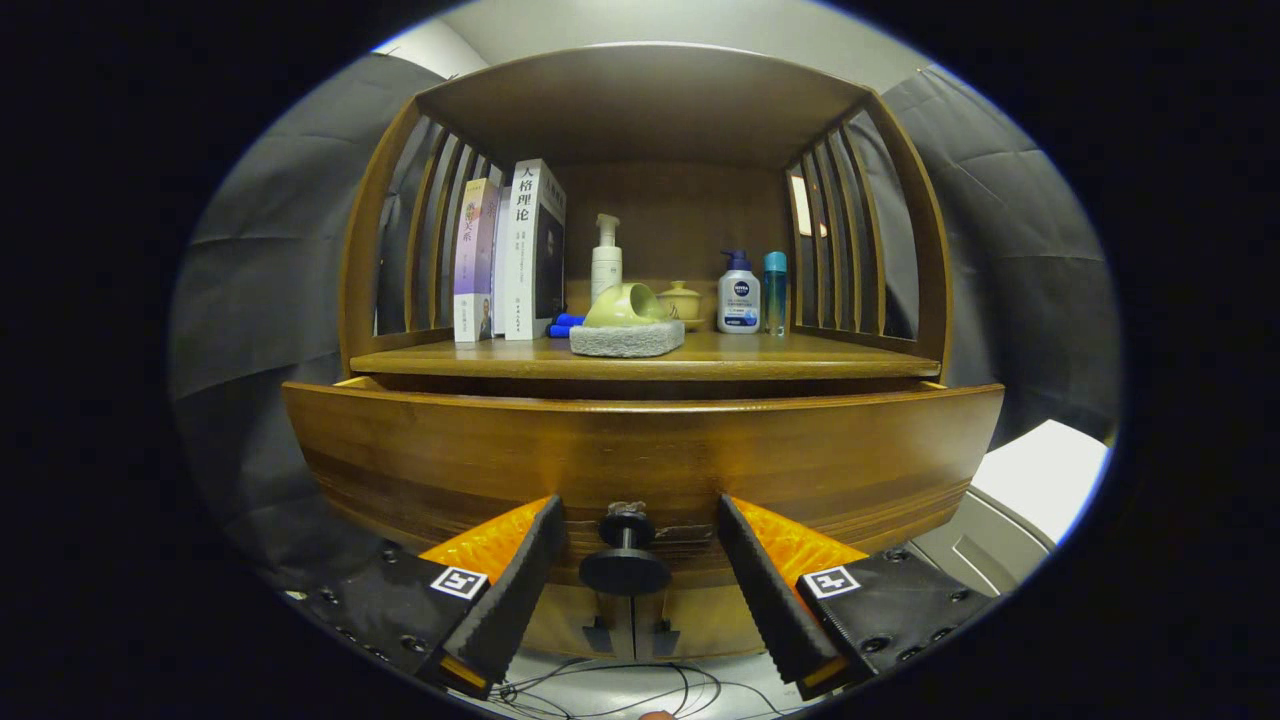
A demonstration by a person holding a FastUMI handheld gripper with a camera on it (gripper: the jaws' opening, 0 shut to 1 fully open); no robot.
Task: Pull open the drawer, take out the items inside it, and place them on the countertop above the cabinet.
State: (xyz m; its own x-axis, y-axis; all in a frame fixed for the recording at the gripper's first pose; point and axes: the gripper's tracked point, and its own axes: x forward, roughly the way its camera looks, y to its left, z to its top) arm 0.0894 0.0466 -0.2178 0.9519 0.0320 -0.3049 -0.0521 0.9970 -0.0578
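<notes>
A wooden drawer front (640,455) fills the space just ahead of me, under the cabinet's countertop (640,358). The drawer stands pulled out a little from the cabinet, with a dark gap above its top edge. Its black round knob (625,570) sits between my two fingers without touching either. My gripper (635,575) is open, its black ribbed fingers (515,590) spread wide on both sides of the knob. The inside of the drawer is hidden from here.
On the countertop stand a few books (510,255), a white pump bottle (606,260), a tipped green cup (625,305) on a grey sponge (627,338), a lidded cup (680,300), a white-and-blue bottle (739,293) and a teal bottle (775,290). Cables lie on the floor below.
</notes>
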